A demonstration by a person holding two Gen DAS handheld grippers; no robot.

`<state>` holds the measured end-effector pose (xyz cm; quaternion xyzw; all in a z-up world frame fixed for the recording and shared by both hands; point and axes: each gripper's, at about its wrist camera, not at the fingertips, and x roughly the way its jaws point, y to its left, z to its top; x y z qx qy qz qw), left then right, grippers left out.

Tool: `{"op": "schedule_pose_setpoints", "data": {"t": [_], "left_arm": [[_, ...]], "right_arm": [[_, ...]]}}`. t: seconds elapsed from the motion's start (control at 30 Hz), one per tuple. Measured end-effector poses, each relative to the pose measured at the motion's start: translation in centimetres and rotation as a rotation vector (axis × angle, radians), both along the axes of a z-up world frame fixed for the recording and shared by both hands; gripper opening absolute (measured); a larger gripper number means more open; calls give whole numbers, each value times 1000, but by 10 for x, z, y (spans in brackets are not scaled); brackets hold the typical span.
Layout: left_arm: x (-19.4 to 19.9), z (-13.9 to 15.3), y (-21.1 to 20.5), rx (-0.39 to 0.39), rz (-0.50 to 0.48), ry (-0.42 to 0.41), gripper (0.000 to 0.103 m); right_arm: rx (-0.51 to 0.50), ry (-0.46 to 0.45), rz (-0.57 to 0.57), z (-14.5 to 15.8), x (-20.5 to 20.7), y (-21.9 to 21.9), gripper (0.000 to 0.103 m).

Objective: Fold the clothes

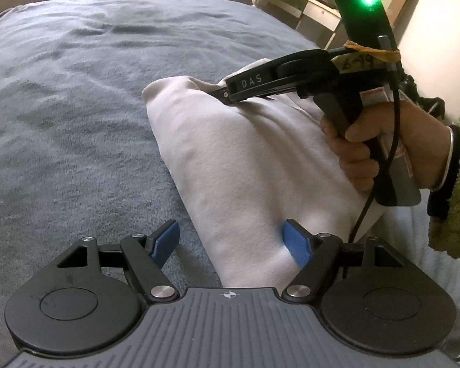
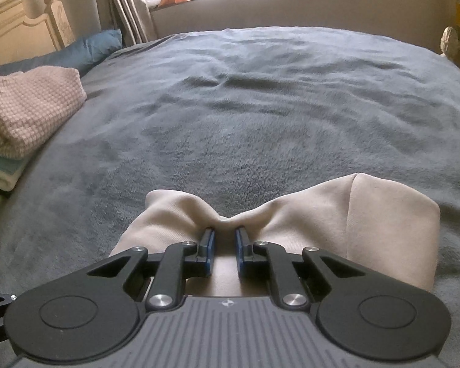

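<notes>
On a bed covered with a grey-blue fleece blanket [image 2: 260, 107], a pale beige, soft-knit garment [image 1: 245, 168] lies partly folded near the close edge, its cloth bunched and lifted toward the right. The right claw [image 2: 224, 245] has its blue-padded fingers [image 2: 210, 245] drawn narrow around a pinched ridge of the beige garment, the cloth gathered into a bow-like pucker at the fingertips, with a hemmed flap [image 2: 392, 230] of the same garment spread to the right of the claw. Seen from the left wrist view, the person's right hand [image 1: 383, 150], in a fuzzy green sleeve [image 1: 457, 184], grips the black handle of that tool, which carries a small unit with a lit green light [image 1: 366, 0]. The left claw [image 1: 233, 242] stands wide, one blue pad over the blanket and the other over the edge of the garment, gripping nothing. At the far left of the bed, a stack of folded laundry topped by a pink-and-white checked cloth [image 2: 30, 107] rests beside a blue pillow [image 2: 86, 46], well apart from the beige garment.
</notes>
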<state>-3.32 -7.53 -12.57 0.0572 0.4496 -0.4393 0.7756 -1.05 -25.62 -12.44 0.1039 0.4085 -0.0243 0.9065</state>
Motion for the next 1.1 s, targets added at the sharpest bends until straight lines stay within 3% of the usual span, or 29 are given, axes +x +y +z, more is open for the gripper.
{"op": "schedule_pose_setpoints", "data": {"t": [0.3,0.63,0.8,0.93,1.0,1.1], "left_arm": [[-3,0,3,9,4,21,76],[-4,-2,1,13,5,13,77],[-1,-2,0,9,8,15,77],[-4,-3,1,9,6,19,77],[-4,-4,1,9,8,20,77],[-5,-4,1,10,11,19,77]], "right_arm": [[-45,-15,-18,38,-3,12,17],[-60,12,149,40,5,46,17],[26,46,99,10,21,29,25],[-2,76,105,34,23,38,26],[-2,41,121,51,20,46,23],[8,30,147,53,25,55,19]]}}
